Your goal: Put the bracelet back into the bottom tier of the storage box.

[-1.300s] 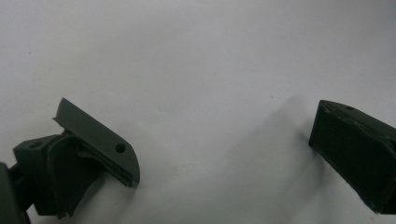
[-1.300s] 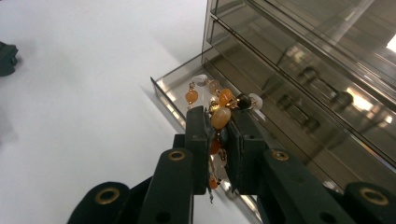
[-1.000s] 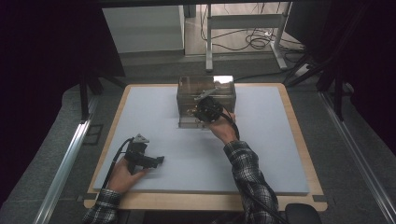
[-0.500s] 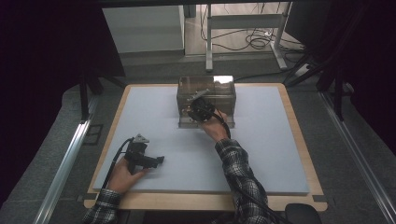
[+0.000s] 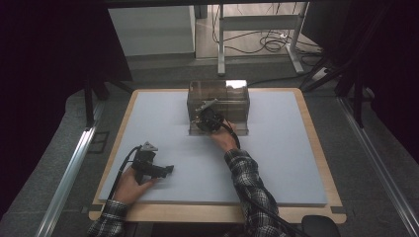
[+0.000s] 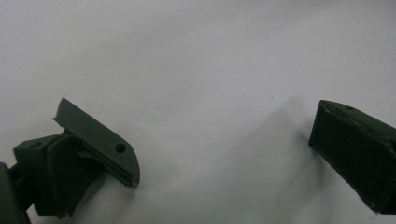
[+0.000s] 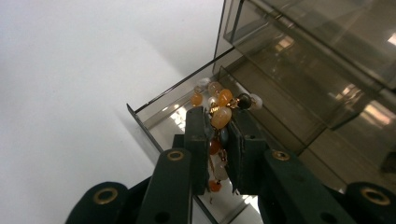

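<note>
At frame centre, the right gripper point(image 7: 218, 140) has its jaws clamped tight on the bead bracelet point(image 7: 221, 114), poised above the open drawer point(image 7: 161, 112) of the smoky organizer point(image 5: 218, 101); release remains. Lower left, the left gripper point(image 5: 169, 169) rests wide open, empty.
</note>
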A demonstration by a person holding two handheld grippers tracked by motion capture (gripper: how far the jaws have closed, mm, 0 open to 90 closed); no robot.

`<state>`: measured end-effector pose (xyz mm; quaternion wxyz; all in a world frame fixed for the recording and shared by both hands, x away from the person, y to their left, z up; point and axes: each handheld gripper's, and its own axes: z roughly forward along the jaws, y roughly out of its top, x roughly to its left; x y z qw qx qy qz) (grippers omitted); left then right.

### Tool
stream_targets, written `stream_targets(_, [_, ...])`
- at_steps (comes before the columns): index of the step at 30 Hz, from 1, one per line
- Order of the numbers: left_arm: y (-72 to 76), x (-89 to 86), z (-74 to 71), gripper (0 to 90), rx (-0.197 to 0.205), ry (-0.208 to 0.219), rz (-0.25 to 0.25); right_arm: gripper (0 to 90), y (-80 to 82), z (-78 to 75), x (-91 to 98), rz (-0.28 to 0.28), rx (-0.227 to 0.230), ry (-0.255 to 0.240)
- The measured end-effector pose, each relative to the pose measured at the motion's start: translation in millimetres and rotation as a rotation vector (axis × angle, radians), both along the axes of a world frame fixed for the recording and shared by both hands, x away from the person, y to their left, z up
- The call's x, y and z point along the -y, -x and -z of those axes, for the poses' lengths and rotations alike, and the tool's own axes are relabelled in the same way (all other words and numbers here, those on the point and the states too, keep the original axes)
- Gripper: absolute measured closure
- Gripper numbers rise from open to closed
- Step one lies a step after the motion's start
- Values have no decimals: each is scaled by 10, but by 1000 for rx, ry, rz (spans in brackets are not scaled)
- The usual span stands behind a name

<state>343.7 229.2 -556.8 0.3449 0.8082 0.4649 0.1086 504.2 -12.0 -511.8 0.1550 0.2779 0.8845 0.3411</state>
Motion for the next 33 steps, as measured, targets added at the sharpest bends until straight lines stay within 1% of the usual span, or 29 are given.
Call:
stream_targets(2, [0,0,0,0,0,0,0,744,3,16,-10,0,-4,-5])
stream_targets(3, [0,0,0,0,0,0,0,697,4,19,-16,4,-5,-9])
stream_targets(4, [0,0,0,0,0,0,0,686,4,15,-18,7,-2,-12])
stream_targets(11, [0,0,0,0,0,0,-1,649,21,-73,16,20,13,-26])
stream_targets(15, [0,0,0,0,0,0,0,630,45,-87,38,25,10,-37])
stream_targets(24, [-1,-1,0,0,0,-1,1,575,113,-146,90,17,4,-55])
stream_targets(33, [0,-1,0,0,1,-1,0,527,186,-214,84,-6,13,-50])
